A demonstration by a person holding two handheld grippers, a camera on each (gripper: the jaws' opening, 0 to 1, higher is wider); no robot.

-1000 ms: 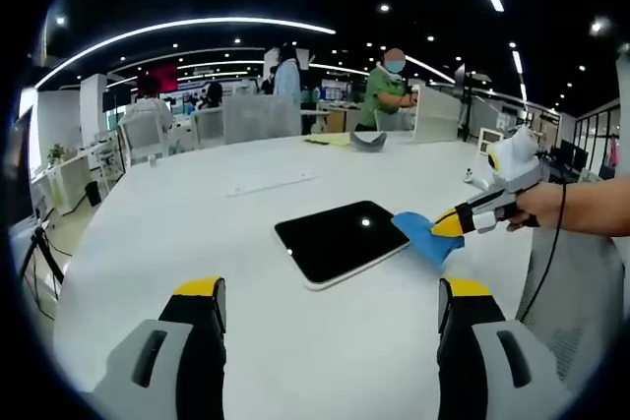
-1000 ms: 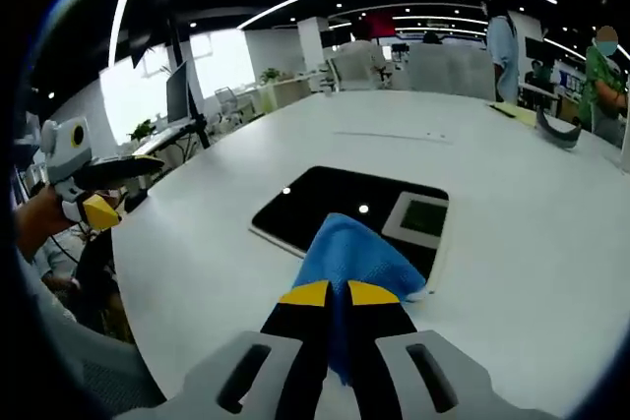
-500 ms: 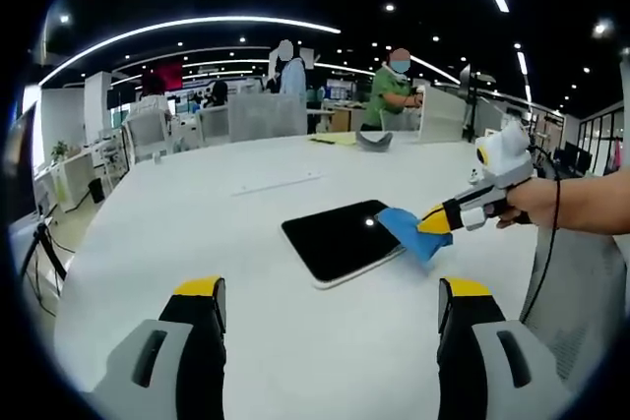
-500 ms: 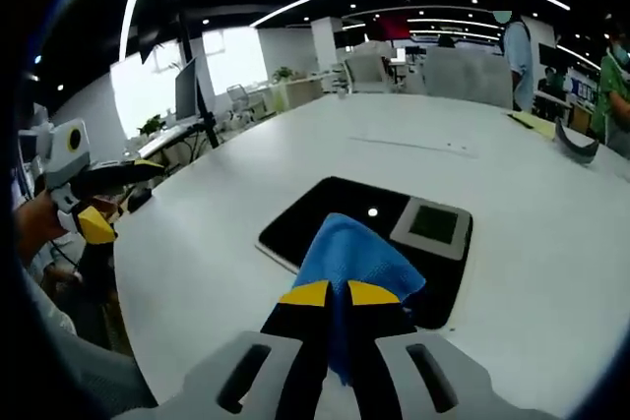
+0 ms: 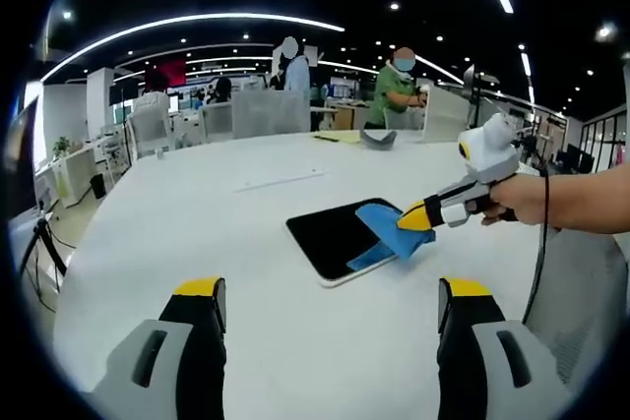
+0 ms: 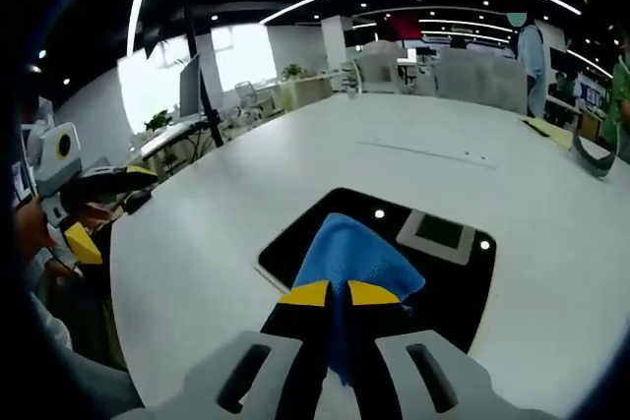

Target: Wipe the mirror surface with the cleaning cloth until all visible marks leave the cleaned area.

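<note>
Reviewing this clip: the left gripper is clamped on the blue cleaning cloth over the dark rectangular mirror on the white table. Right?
Not quite: the right gripper is clamped on the blue cleaning cloth over the dark rectangular mirror on the white table. The left gripper is open and empty, as the left gripper view shows.

dark flat mirror on white table, blue cloth across its edge

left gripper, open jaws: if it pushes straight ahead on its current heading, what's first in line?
Probably the mirror lying flat on the white table, with the blue cloth on its right part. The left gripper faces bare tabletop before it; depth is unclear.
</note>
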